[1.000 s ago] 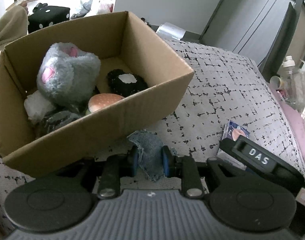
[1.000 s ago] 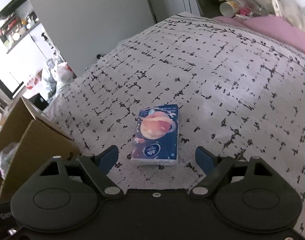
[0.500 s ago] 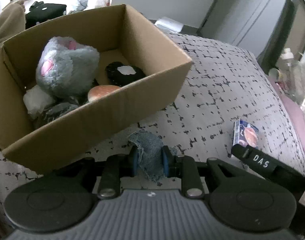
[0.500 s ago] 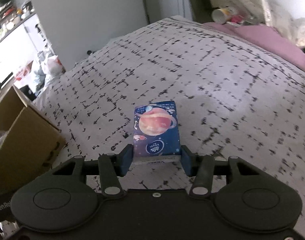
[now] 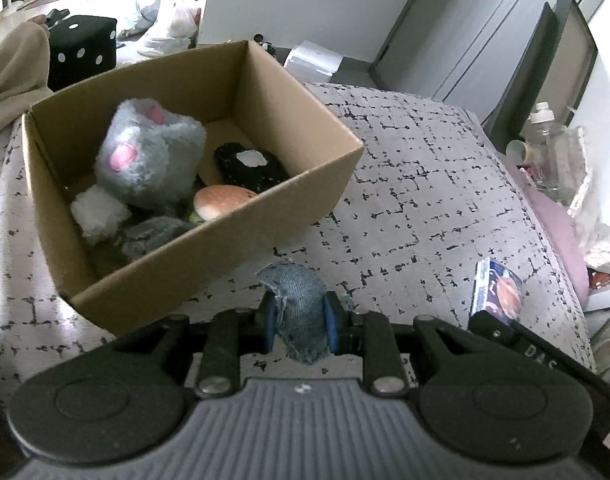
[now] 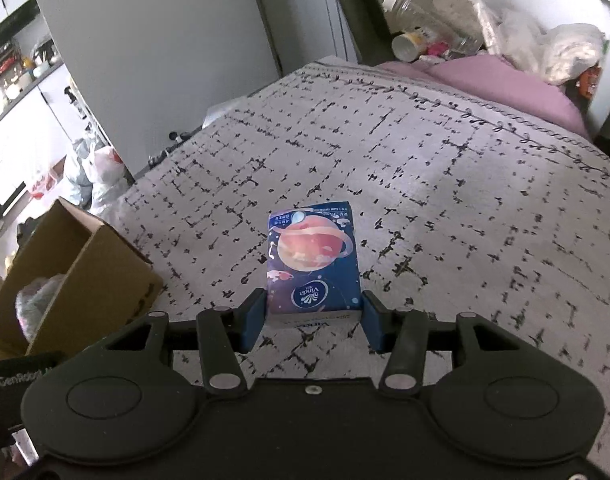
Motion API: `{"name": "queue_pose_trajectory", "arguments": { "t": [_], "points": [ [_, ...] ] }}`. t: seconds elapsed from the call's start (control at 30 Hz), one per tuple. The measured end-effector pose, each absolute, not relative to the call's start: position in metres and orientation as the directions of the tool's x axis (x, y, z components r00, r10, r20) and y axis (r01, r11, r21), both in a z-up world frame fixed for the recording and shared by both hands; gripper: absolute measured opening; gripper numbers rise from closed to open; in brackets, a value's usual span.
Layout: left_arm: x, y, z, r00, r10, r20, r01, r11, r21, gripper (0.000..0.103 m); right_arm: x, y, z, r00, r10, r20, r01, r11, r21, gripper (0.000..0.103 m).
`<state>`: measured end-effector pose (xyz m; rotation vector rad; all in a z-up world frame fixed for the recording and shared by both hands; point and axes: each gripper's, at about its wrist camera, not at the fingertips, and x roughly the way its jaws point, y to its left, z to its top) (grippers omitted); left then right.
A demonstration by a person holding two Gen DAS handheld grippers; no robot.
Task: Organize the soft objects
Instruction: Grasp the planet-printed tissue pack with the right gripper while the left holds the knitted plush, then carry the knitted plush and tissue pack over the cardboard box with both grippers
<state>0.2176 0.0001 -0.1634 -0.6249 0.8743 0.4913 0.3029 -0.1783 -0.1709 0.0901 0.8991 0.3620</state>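
Note:
My left gripper (image 5: 299, 322) is shut on a piece of blue denim cloth (image 5: 297, 304) and holds it above the bed, just in front of the cardboard box (image 5: 241, 240). The box holds a grey plush toy (image 5: 149, 152), a black soft item (image 5: 249, 166), a burger-shaped toy (image 5: 221, 202) and a white puff (image 5: 99, 212). My right gripper (image 6: 313, 318) is shut on a blue tissue pack with a planet print (image 6: 313, 260) and holds it lifted off the bed. The pack also shows in the left wrist view (image 5: 497, 290). The box shows at the left of the right wrist view (image 6: 81, 272).
The bed has a grey cover with black dashes (image 6: 445, 184) and a pink pillow (image 6: 505, 84) at its far edge. Bottles and bags (image 6: 425, 20) crowd the far right. A black dice-pattern cube (image 5: 83, 54) and plastic bags (image 5: 165, 20) lie on the floor beyond the box.
My right gripper closed on the tissue pack and lifted it off the bed. My left gripper rose and pulled back from the box with the denim cloth still held.

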Motion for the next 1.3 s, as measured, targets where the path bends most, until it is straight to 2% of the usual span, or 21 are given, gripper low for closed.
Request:
{"name": "queue_pose_trajectory", "arguments": {
  "t": [0.83,1.03,1.3],
  "points": [
    [0.177,0.024,-0.113,0.657,0.035,-0.753,-0.433,0.835,-0.338,0.023,0.229,-0.198,-0.124,0.693,0.349,-0.631,-0.175,0.930,0.323,0.049],
    [0.168,0.029,-0.101,0.668,0.047,-0.743,-0.397,0.867,-0.302,0.023,0.214,-0.199,-0.113,0.722,0.352,-0.596,-0.168,0.925,0.342,0.049],
    [0.159,0.037,-0.090,0.692,0.004,-0.722,-0.330,0.891,-0.311,0.023,0.199,-0.193,-0.102,0.749,0.363,-0.554,-0.179,0.916,0.358,0.049]
  ]
}}
